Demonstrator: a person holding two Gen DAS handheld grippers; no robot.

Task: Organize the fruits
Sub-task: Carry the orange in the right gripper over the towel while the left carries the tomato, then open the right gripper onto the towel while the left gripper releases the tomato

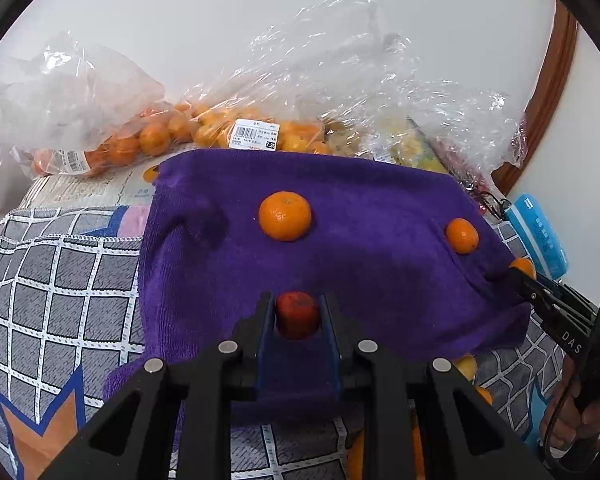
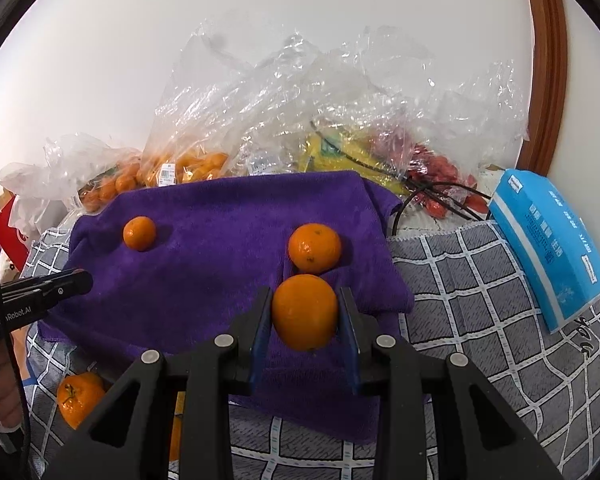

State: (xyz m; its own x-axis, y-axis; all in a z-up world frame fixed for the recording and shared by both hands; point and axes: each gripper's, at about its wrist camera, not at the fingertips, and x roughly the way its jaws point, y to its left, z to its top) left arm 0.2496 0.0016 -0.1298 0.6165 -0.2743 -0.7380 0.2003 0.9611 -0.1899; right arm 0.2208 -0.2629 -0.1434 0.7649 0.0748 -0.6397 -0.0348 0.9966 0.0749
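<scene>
A purple towel (image 1: 360,216) (image 2: 220,240) lies over a checked cloth. My left gripper (image 1: 297,308) is shut on a small reddish-orange fruit (image 1: 297,314) just above the towel's near part. My right gripper (image 2: 305,304) is shut on an orange mandarin (image 2: 305,312) over the towel's right part. Two loose mandarins rest on the towel: one (image 1: 285,216) (image 2: 139,233) and another (image 1: 462,235) (image 2: 314,247). The right gripper's tip (image 1: 540,292) shows at the right of the left wrist view, and the left gripper's tip (image 2: 56,286) shows at the left of the right wrist view.
Clear plastic bags of mandarins (image 1: 204,132) (image 2: 180,168) and other produce (image 2: 432,176) lie behind the towel by the wall. A blue tissue pack (image 2: 548,240) (image 1: 536,236) lies at the right. More mandarins (image 2: 78,398) sit on the checked cloth (image 1: 60,300) near the front.
</scene>
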